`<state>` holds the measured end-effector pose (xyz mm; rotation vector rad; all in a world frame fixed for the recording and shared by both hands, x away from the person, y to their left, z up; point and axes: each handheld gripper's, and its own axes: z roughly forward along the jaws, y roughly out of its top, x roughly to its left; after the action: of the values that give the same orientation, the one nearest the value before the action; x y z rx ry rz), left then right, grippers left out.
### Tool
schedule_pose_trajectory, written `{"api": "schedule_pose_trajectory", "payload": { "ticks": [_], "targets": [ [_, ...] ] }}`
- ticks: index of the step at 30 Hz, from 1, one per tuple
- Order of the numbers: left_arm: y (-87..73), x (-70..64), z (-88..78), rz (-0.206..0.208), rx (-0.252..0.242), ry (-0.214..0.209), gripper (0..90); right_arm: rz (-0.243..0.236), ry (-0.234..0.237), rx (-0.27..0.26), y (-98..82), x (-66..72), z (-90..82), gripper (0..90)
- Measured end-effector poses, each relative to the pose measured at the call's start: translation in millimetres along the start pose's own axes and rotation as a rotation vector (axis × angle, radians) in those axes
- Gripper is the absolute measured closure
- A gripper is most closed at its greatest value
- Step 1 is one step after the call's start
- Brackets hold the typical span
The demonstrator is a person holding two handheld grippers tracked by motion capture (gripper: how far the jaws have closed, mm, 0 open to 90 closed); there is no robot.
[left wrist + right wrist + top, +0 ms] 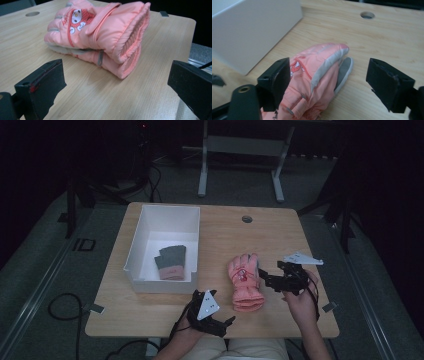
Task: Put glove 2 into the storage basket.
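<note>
A pair of padded pink gloves [246, 282] lies stacked on the wooden table [150, 315], cuffs toward the front edge. My right gripper [267, 279] hovers at their right side and is open. In the right gripper view the glove fingertips [317, 75] lie below and between its jaws, and the pads do not press on them. My left gripper [227, 321] is near the front edge, open and empty. In the left gripper view, the glove cuffs [100, 35] lie a short way ahead of my left gripper [115, 71].
A white open box [161, 286] stands on the left half of the table with a grey glove [171, 261] inside. Its side wall [249, 30] is close to the left of the pink gloves. A round cable hole [246, 219] sits near the far edge.
</note>
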<state>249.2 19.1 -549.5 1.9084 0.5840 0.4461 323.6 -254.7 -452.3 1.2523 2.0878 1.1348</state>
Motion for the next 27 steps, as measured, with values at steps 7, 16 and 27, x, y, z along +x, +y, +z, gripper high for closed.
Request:
{"api": "schedule_pose_trajectory", "payload": {
  "ticks": [7, 16, 27],
  "targets": [
    [37.4, 9.5, -6.4, -0.055, -0.071, -0.109, 0.7, -0.14, 0.143, -0.039, 7.2, -8.3, -9.8, 14.8],
    [73.4, 22.6, 16.6, -0.098, -0.024, -0.194, 1.8, -0.152, 0.172, -0.035, 4.5, -5.3, -9.3, 30.3],
    [86.6, 52.8, 55.6, -0.131, 0.04, -0.168, 15.1, -0.197, 0.184, 0.028, 11.7, -15.1, 21.0, 65.7]
  ]
}}
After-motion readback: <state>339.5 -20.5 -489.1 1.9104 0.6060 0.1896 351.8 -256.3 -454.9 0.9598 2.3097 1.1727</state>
